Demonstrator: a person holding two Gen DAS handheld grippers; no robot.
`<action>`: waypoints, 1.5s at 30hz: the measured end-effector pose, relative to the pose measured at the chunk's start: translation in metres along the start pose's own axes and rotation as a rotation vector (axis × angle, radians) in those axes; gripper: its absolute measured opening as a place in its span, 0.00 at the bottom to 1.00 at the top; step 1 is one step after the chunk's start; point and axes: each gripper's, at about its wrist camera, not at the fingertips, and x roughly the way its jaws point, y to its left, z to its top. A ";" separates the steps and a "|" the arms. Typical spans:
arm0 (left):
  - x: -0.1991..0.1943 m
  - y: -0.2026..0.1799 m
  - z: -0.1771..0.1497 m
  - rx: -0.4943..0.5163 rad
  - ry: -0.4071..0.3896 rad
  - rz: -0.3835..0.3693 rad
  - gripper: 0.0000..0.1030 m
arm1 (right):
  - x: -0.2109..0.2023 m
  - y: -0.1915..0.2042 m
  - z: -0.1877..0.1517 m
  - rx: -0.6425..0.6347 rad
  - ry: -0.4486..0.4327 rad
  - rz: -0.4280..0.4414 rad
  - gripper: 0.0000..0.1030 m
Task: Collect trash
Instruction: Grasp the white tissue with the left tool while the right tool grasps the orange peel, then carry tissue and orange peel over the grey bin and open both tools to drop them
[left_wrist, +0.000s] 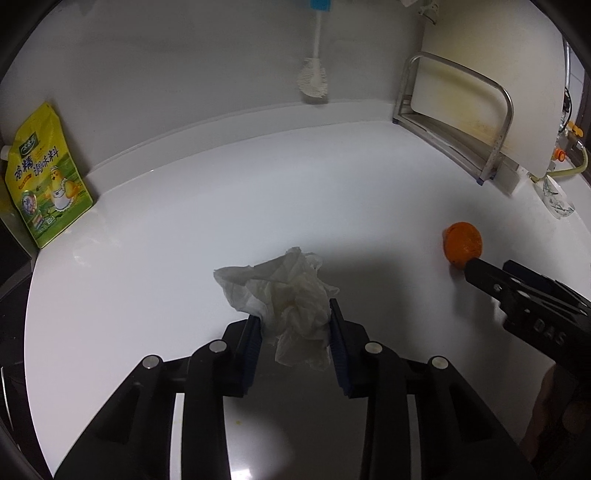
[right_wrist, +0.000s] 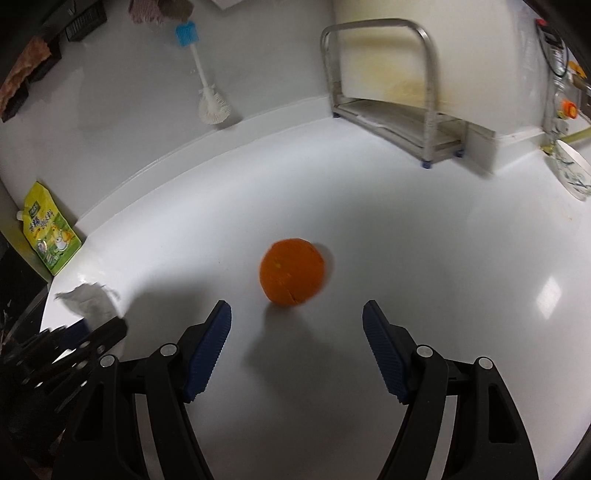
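Here, at the far left of the white countertop (left_wrist: 184, 206), a yellow seasoning pouch (left_wrist: 46, 181) is leaned upright against the wall, seemingly stored there rather than discarded, so it is probably not part of the clean-up. Further in, a crumpled tissue (left_wrist: 284, 295) is pinched between the blue pads of the left gripper (left_wrist: 295, 314); the pads are pressed against both sides of the wad, low and near the counter, presumably so that the loose paper is gathered whole and no flap is left trailing. Whether the tissue is already lifted clear of the surface cannot be told. Behind it, a white brush with a blue handle (left_wrist: 314, 79) is seen against the back wall, and a metal rack (left_wrist: 458, 122) holding a stained cutting board (left_wrist: 476, 92) is stood in the corner, both kept out of the working area. To the right, an orange peel (right_wrist: 291, 271), cupped like a dome, is left lying on the counter just ahead of the right gripper (right_wrist: 297, 319). Its jaws are spread wide and nothing is held between them; they are lined up on either side of the peel, apparently so that its width can be straddled before closing. At the far right edge a patterned dish (right_wrist: 574, 173) is set near some pipe fittings. By the look of it, one piece of trash is secured and a second is about to be taken.
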 end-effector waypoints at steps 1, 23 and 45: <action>0.000 0.004 0.000 -0.004 -0.001 0.002 0.33 | 0.004 0.003 0.002 -0.008 0.001 -0.012 0.68; -0.017 0.023 -0.005 -0.027 -0.012 -0.013 0.33 | -0.003 0.026 -0.002 -0.100 -0.009 -0.061 0.19; -0.163 -0.049 -0.113 -0.106 -0.021 0.034 0.33 | -0.205 -0.009 -0.135 -0.156 -0.001 0.031 0.18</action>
